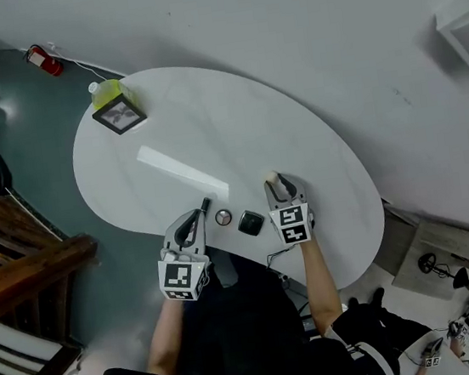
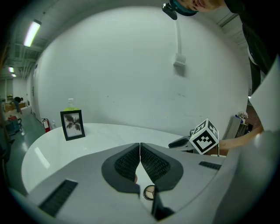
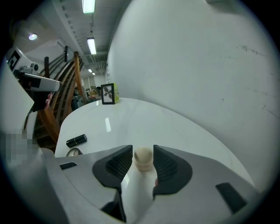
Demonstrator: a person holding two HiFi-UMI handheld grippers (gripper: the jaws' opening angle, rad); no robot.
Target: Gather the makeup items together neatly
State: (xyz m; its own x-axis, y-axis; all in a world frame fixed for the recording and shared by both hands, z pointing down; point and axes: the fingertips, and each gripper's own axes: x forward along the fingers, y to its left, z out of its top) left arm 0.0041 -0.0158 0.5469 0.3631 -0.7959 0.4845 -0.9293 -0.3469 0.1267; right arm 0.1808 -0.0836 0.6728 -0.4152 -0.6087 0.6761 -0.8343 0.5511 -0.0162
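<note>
Right claw (image 3: 143, 162): parted, straddling beige-capped white bottle (image 3: 139, 188), pads just off it. Left claw (image 2: 140, 162): pressed shut, empty. Lying between the two, near front edge of white table (image 1: 209, 126): black lipstick tube (image 1: 205, 205), round compact (image 1: 223, 217), square black compact (image 1: 251, 222).

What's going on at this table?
A person works at a white table with two handheld grippers. The right gripper has its jaws open around a beige-capped white bottle. The left gripper is shut and empty, beside a black lipstick, round compact and black square case.
</note>
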